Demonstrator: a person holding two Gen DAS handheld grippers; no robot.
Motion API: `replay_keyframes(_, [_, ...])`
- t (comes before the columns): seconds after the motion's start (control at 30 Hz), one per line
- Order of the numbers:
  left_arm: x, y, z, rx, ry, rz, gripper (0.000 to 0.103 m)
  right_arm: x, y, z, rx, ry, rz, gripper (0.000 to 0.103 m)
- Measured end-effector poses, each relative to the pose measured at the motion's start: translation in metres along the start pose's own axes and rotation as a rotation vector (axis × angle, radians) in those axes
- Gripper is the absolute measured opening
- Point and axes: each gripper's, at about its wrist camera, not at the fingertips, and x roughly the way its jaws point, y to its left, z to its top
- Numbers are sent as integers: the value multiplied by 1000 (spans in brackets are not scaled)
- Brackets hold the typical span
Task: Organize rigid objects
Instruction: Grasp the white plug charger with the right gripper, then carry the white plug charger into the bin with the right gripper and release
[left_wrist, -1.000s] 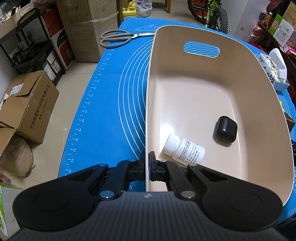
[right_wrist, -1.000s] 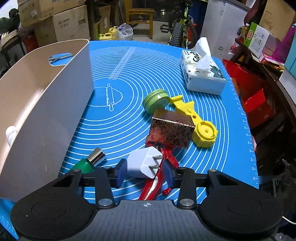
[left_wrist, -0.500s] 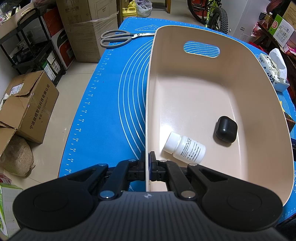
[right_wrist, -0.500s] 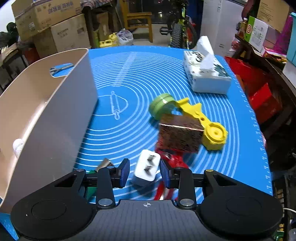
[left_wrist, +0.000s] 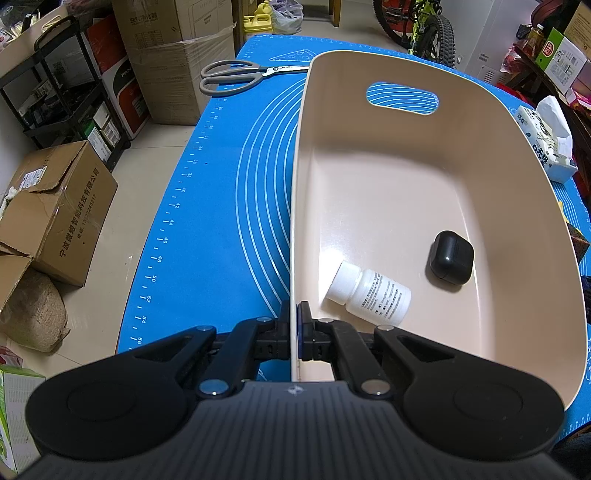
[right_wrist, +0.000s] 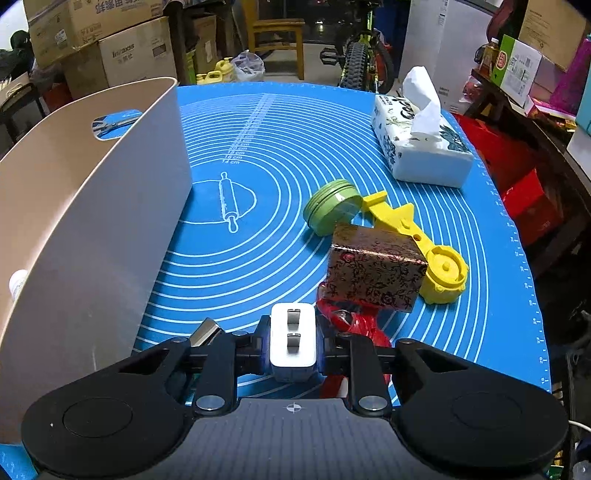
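Several objects (right_wrist: 376, 273) (clustered) beyond plug (right_wrist: 293, 341)

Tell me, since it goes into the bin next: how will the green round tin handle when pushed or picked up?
The green round tin leans tilted on its edge against the yellow tool, so a push would probably roll or flop it. It looks rigid. Its smooth curved side may slip in a gripper; gripping across the flat faces seems safer.

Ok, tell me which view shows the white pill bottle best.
The left wrist view: the white pill bottle lies in full sight inside the beige bin. The right wrist view shows only its cap past the bin wall.
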Motion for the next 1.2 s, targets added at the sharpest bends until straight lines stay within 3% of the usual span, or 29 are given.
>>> replay_keyframes(0.37, [0,0,0,1,0,1,4,-21,4,0,-18,-59,-12,32])
replay_keyframes(0.67, [1,0,0,1,1,-1,4,-64,11,15,27,-196,16,32])
replay_keyframes(0.9, [0,0,0,0,1,-1,4,-100,35,32,35,-332,79,32])
replay_keyframes(1.2, [0,1,1,1,3,-3,4,-110,88,57,-16,-407,195,32])
